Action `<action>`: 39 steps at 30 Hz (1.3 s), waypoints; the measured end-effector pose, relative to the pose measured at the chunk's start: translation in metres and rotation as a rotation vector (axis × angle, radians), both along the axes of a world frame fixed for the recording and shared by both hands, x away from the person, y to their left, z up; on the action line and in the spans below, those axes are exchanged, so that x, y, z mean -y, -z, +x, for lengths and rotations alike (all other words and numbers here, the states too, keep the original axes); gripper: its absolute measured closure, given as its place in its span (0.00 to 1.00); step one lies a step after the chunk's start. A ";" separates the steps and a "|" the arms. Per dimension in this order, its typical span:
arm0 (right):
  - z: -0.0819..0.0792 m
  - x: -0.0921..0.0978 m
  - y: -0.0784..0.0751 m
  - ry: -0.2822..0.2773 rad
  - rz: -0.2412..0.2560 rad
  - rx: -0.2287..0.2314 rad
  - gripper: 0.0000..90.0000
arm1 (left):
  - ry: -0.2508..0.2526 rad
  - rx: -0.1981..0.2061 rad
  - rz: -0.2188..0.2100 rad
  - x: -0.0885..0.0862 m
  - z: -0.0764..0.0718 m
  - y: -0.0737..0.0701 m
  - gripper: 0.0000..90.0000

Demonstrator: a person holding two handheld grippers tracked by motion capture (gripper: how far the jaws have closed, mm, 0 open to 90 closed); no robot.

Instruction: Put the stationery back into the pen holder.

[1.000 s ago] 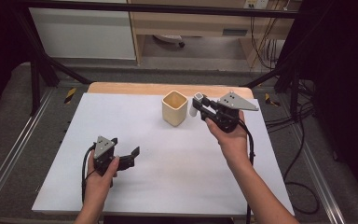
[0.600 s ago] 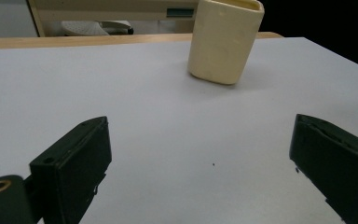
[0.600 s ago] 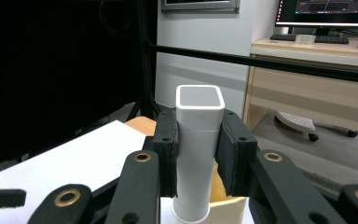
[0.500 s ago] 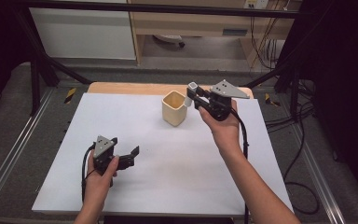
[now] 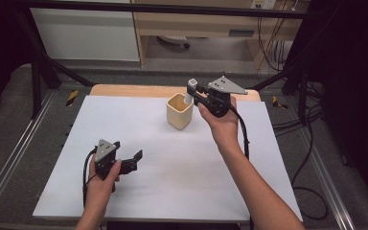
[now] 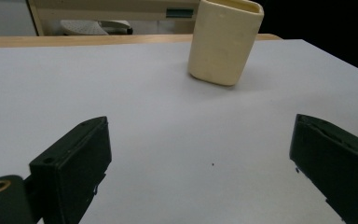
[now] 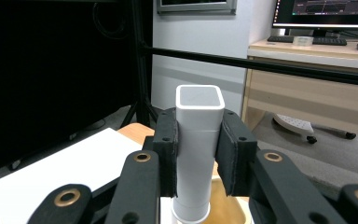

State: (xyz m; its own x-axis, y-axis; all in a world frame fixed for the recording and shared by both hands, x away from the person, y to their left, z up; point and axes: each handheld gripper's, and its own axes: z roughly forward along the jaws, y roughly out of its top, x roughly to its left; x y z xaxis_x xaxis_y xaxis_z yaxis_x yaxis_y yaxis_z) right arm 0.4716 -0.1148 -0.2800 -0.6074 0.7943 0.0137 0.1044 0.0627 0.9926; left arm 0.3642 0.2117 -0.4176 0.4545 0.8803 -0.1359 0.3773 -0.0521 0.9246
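A cream square cup stands upright on the white table toward the back middle; it also appears in the left gripper view. My right gripper is shut on a white square tube, held upright, its lower end over the cup's open mouth. In the high view the tube pokes up at the cup's right rim. Near the front left of the table my left gripper stands open, with nothing between its jaws and the cup well beyond them.
A wooden strip runs along the table's far edge. Black frame bars and cables flank the table. Beyond are a desk with a monitor and keyboard and a chair base.
My right gripper has carried the white tube leftward and up from beside the cup to above its right rim. The left gripper has stayed put.
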 end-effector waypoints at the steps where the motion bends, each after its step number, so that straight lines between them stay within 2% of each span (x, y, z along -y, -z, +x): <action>1: 0.003 -0.001 0.000 -0.002 0.005 0.002 0.79 | 0.000 -0.001 0.011 -0.001 -0.003 -0.003 0.06; 3: 0.005 -0.003 0.000 -0.004 0.009 -0.002 0.79 | 0.007 0.004 0.015 0.000 -0.004 -0.004 0.06; 6: 0.007 -0.005 -0.001 -0.008 0.008 0.002 0.79 | 0.020 0.005 0.074 -0.001 -0.009 -0.009 0.06; 9: 0.010 -0.006 -0.002 -0.010 0.009 0.005 0.79 | 0.003 -0.005 0.061 -0.009 -0.015 -0.013 0.06; 13: 0.016 -0.013 -0.005 -0.014 0.006 0.008 0.79 | 0.004 -0.002 0.074 -0.022 -0.022 -0.015 0.06; 16: 0.018 -0.017 -0.006 -0.016 -0.002 0.007 0.79 | -0.012 0.001 0.047 -0.033 -0.025 -0.012 0.06; 20: 0.024 -0.026 -0.005 -0.018 -0.019 0.009 0.79 | -0.002 -0.020 0.064 -0.040 -0.024 -0.004 0.06; 23: 0.026 -0.028 -0.004 -0.015 -0.023 0.006 0.79 | -0.008 -0.022 0.047 -0.041 -0.022 -0.003 0.07; 28: 0.035 -0.031 0.001 -0.008 -0.024 -0.008 0.79 | 0.005 -0.021 0.061 -0.039 -0.022 -0.003 0.06; 39: 0.048 -0.035 0.011 0.009 -0.047 -0.045 0.79 | 0.007 -0.022 0.054 -0.040 -0.021 -0.002 0.06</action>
